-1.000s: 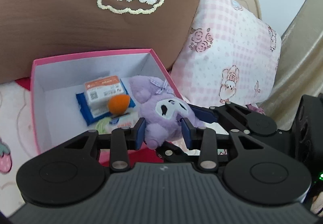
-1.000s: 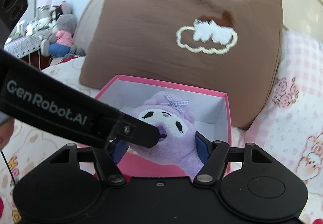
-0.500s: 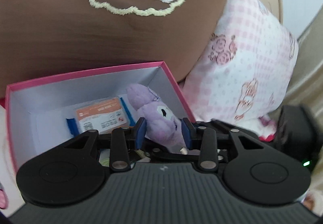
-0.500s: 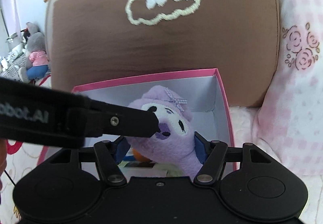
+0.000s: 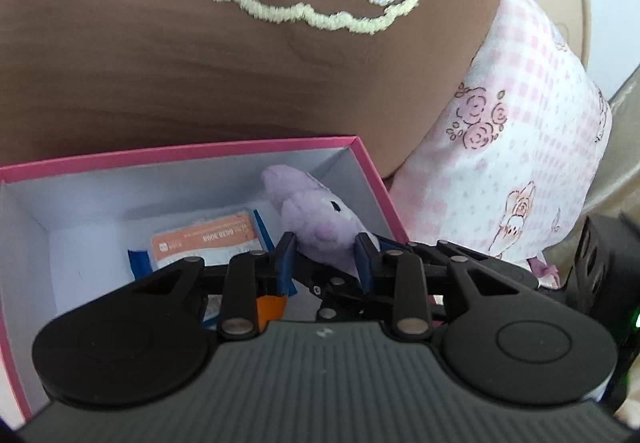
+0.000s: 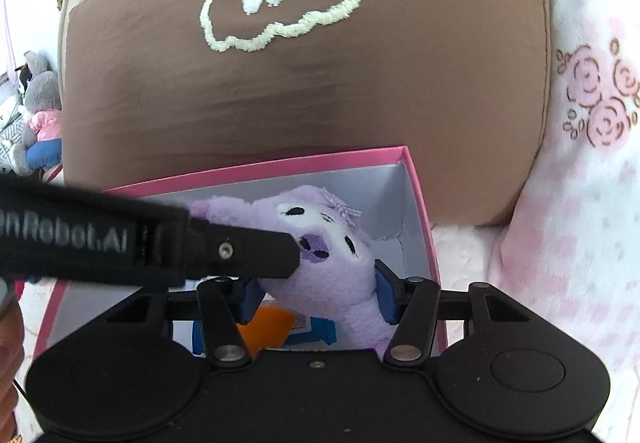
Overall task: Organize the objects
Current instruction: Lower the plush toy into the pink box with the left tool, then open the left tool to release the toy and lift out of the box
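- Left gripper (image 5: pixel 323 258) is clamping the purple plush toy (image 5: pixel 316 221) low on its body; both blue pads are pressing into the fabric, jaws nearly closed.
- Right gripper (image 6: pixel 316 293) is pinching the same plush toy (image 6: pixel 320 267) across its wider body; its jaws have just been closing, and the pads are touching both sides.
- In the right wrist view, the left gripper's black finger (image 6: pixel 240 253) is crossing in from the left, with its tip at the toy's snout.
- Plush is sitting inside the pink box (image 5: pixel 188 153), at the right side, close to the right wall.
- Long axis is running near to far, tilted: body at the near end between the jaws, head at the far end, raised.
- Face is pointing up and a bit left in the right wrist view; one ear (image 6: pixel 208 209) is sticking out to the left, and a checked bow (image 6: pixel 340 207) is sitting on top of the head.
- An orange object (image 6: pixel 266 327) is lying under the plush on the box floor; what it is I cannot tell.
- An orange-and-white packet (image 5: pixel 208 241) is lying flat on a blue pack (image 5: pixel 140 263), left of the plush.
- Brown pillow (image 6: pixel 320 95) with a stitched cloud is standing just behind the box's far wall.
- Pink checked pillow (image 5: pixel 516 147) is leaning to the right of it.
- Grey stuffed toy (image 6: pixel 40 111) is sitting far left, well apart.
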